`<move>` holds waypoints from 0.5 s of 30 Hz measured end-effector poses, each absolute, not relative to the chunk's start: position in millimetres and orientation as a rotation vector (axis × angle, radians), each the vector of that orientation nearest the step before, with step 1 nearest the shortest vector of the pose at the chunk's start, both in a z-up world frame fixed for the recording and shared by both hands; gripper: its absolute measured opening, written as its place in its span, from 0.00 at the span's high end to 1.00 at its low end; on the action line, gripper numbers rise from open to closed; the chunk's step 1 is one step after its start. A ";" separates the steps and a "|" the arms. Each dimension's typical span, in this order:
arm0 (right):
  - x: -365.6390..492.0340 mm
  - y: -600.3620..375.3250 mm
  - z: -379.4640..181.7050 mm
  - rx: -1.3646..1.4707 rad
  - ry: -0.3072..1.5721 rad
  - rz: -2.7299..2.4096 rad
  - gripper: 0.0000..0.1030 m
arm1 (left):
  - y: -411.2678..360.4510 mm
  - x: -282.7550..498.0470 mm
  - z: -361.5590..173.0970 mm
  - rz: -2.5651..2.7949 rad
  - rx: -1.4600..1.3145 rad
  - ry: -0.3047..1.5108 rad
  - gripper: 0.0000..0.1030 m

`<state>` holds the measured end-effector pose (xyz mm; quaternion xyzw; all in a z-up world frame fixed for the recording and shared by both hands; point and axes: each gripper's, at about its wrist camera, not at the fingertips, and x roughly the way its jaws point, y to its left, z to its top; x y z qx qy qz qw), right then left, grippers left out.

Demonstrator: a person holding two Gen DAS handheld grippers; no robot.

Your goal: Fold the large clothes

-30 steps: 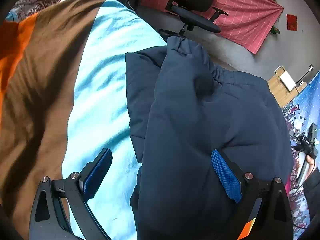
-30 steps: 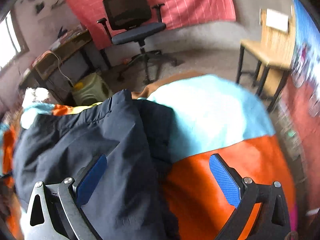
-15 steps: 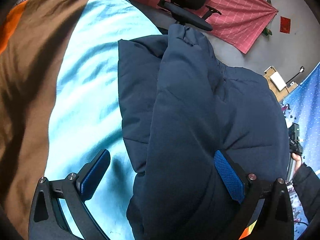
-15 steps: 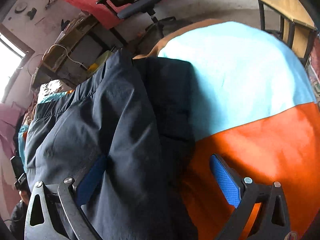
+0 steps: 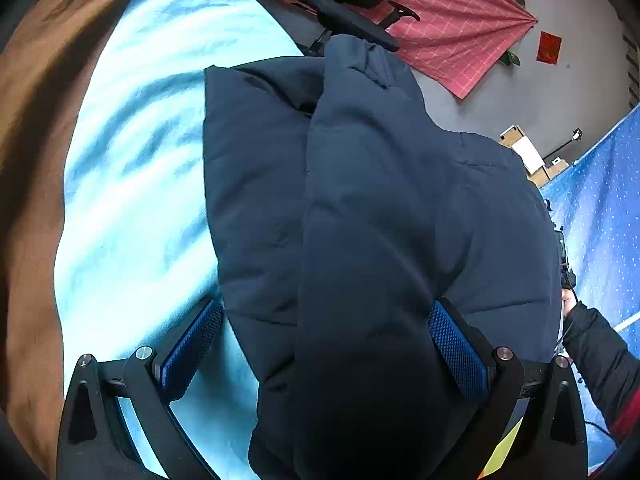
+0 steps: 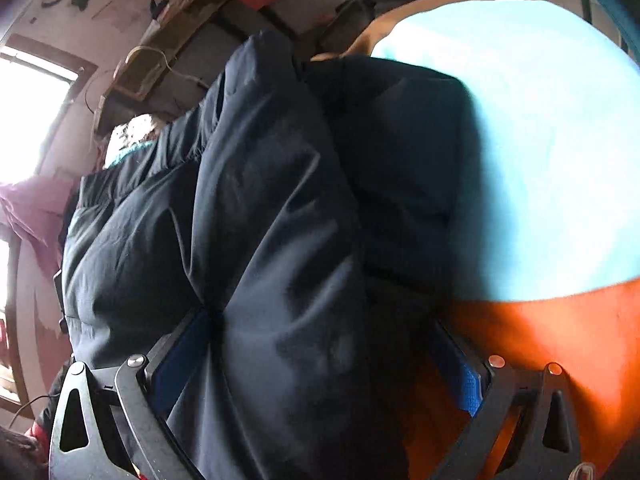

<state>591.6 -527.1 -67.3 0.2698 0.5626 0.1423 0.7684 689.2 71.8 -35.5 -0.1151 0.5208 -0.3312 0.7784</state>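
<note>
Blue, brown and orange bedspread (image 5: 132, 184), navy padded jacket (image 5: 380, 208) lengthwise away from cameras, left claw (image 5: 320, 344) and right claw (image 6: 320, 360) spread wide astride it

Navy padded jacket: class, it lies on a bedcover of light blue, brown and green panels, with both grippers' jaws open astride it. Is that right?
One colour is wrong. The navy padded jacket lies on a bedcover of light blue, brown and orange, not green; the right wrist view shows the orange panel. Both grippers do straddle it, jaws open.
</note>
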 end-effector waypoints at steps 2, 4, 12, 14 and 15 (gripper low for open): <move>593.7 -525.4 -66.7 0.572 1.232 0.311 0.00 | 66.3 692.4 -33.6 -0.717 -0.253 1.126 0.01; 594.0 -525.4 -69.4 0.591 1.226 0.306 0.00 | 63.7 693.4 -33.1 -0.709 -0.248 1.125 0.01; 572.3 -538.3 -83.1 0.713 1.151 0.260 0.00 | 47.2 679.5 -28.4 -0.621 -0.167 1.064 0.01; 568.4 -539.0 -83.2 0.715 1.139 0.249 0.00 | 44.8 676.6 -27.6 -0.608 -0.152 1.060 0.04; 566.2 -538.4 -82.6 0.708 1.135 0.242 0.00 | 43.4 674.3 -28.1 -0.603 -0.149 1.058 0.05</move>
